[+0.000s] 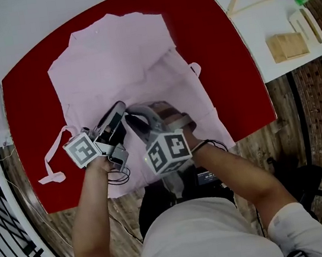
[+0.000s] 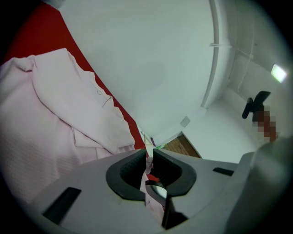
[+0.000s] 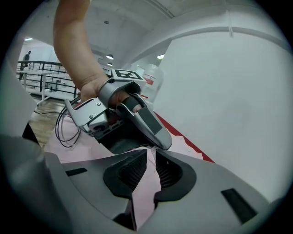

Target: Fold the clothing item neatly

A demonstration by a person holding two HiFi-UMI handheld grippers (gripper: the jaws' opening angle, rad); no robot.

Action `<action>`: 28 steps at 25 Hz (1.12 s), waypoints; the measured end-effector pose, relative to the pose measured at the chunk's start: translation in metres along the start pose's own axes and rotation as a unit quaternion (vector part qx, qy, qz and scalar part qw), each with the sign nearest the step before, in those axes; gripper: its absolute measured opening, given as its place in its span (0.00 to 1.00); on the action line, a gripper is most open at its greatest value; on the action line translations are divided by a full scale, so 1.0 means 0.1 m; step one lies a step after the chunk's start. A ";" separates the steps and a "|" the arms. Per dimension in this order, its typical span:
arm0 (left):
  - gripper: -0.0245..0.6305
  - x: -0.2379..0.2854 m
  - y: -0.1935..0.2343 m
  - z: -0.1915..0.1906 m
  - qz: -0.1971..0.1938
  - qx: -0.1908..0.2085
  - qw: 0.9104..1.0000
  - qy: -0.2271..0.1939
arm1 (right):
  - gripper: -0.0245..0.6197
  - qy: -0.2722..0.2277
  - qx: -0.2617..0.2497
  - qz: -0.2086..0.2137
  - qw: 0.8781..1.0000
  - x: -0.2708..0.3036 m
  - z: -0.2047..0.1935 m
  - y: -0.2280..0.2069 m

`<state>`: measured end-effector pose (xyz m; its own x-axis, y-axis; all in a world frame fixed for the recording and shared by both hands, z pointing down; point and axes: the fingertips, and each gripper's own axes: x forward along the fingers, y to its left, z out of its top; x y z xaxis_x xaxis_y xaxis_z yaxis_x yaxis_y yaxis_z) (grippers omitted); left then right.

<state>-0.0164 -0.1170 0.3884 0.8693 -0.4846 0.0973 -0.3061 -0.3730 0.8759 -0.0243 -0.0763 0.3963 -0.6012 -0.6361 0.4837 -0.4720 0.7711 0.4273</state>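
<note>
top: soft pink top, spread on the red table, near edge gathered toward me
handling: light and limp, I expect sag and slip; best taken at hem corners
left tongs: I'm clenched on pink cloth
right tongs: clenched on it too, just beside the left

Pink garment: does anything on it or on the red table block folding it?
Nothing visible does. The pink garment lies alone on the red table; the left hand-held gripper and the right hand-held gripper pinch its near side.
</note>
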 end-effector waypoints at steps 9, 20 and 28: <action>0.11 0.01 0.53 0.06 0.066 0.015 0.997 0.042 | 0.13 0.116 0.074 -0.058 0.989 -0.09 -1.04 -0.43; 0.11 -0.06 0.97 0.16 0.135 0.003 0.989 0.060 | 0.13 0.232 0.212 -0.144 0.938 -0.50 -2.40 -1.23; 0.11 -0.10 1.09 0.23 0.163 0.018 0.984 0.073 | 0.12 0.157 0.308 -0.171 0.923 -0.65 -2.27 -1.30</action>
<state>-0.0672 -0.1712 0.4722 0.7690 -0.4649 0.4387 -0.5882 -0.2457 0.7705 0.2223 -0.1416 0.4827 -0.1790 -0.7475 0.6396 -0.9343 0.3328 0.1276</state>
